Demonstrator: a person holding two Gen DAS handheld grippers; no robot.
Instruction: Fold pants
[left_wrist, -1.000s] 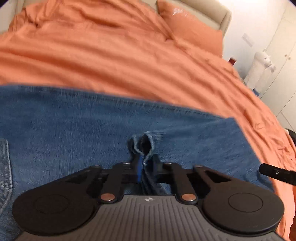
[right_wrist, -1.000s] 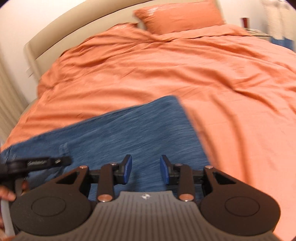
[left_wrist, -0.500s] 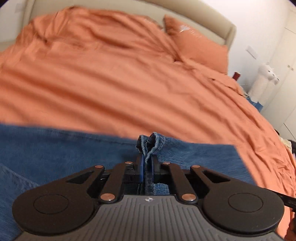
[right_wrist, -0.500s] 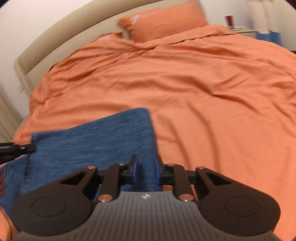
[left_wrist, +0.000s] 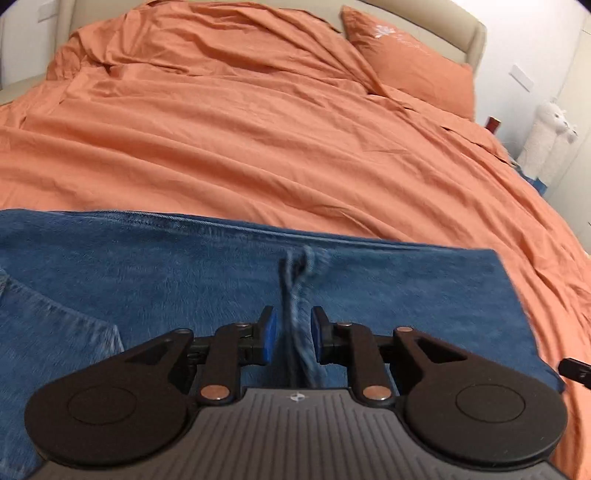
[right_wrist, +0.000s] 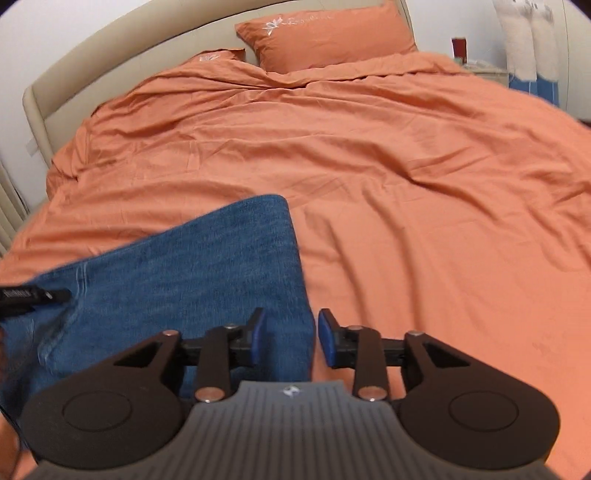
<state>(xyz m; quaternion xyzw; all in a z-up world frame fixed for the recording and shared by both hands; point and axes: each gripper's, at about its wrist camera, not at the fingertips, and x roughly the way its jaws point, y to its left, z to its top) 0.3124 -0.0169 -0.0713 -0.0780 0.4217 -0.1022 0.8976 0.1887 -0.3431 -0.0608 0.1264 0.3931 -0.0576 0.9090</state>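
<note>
2 grippers, jaws just spread, over folded pants (left_wrist: 184, 280)

Left gripper (left_wrist: 289, 338) straddled a raised denim pleat, unpinched; right gripper (right_wrist: 290, 338) straddled the fold's right edge.

Ahead of the left claw (left_wrist: 289, 334), open orange bedding (left_wrist: 258, 155) is left unobstructed. A raised denim ridge (left_wrist: 301, 295) is found between its jaws. Pillows (right_wrist: 325, 33) are set far ahead.

Pretty even, soft indoor light in both views, no hard shadows, just gentle shading in the orange duvet (left_wrist: 258, 147) wrinkles. The white wall (right_wrist: 110, 26) at upper left of the right view blows out a bit. Heavy fisheye bend and dark corners. The jeans (left_wrist: 184, 288) look smeared with motion blur near the bottom.
</note>
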